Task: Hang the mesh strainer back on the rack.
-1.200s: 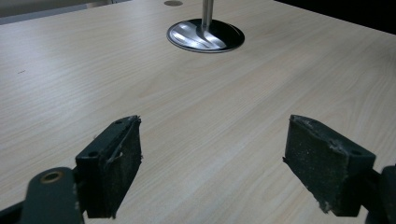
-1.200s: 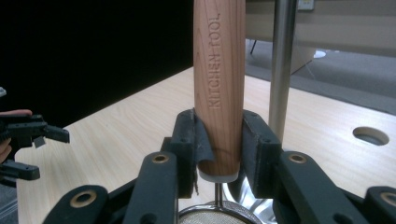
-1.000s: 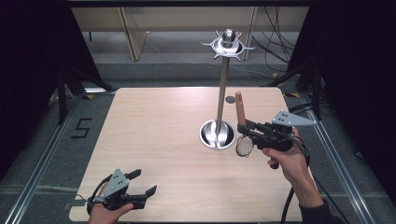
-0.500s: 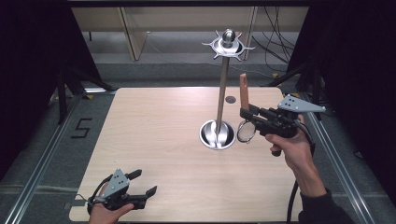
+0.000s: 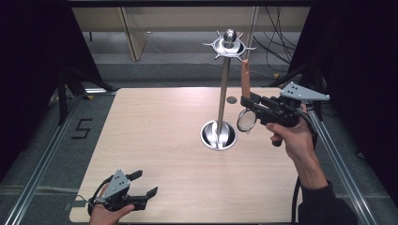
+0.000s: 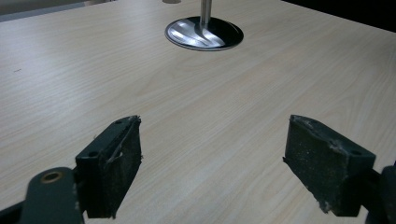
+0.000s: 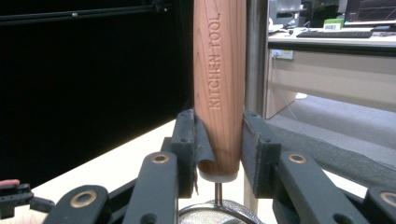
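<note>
A small strainer with a wooden handle stamped "KITCHEN TOOL" stands upright in my right gripper, which is shut on the handle's lower end. Its mesh ring hangs below the jaws. The handle's tip is just right of the hook crown of a metal utensil stand, whose pole rises from a round base. My left gripper rests open at the table's near left corner, nothing between its pads, pointing toward the base.
A small dark disc lies on the wooden table behind the stand. Metal rails run along both sides of the table, and a "5" is marked on the floor at left. Dark curtains flank the area.
My right hand has lifted the strainer, so the handle's tip now reaches up near the stand's hook crown. The left gripper has stayed put.
</note>
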The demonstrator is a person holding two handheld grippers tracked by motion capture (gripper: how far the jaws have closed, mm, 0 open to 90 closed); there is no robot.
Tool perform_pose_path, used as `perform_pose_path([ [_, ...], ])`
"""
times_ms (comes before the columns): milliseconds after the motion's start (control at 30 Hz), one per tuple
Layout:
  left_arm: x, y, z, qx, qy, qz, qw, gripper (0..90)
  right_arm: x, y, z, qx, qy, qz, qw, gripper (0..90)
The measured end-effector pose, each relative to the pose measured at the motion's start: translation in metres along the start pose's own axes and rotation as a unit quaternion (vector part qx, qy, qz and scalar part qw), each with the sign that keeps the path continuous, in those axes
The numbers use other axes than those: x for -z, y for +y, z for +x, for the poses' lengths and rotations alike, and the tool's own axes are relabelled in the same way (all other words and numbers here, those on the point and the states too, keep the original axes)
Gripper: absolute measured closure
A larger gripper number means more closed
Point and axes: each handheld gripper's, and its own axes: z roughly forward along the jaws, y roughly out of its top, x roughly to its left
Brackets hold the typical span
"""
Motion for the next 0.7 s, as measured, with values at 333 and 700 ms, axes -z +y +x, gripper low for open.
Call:
perform_pose_path([
  [333,0.0,0.0,-0.001,0.001,0.002,0.002,1.0,17.9,-0.008,0.007,-0.005,-0.009,-0.006,0.004,0.9999,69.7],
  [700,0.0,0.001,-0.001,0.002,0.002,0.001,1.0,17.9,-0.016,0.007,-0.005,-0.015,-0.003,0.016,0.9998,69.8],
])
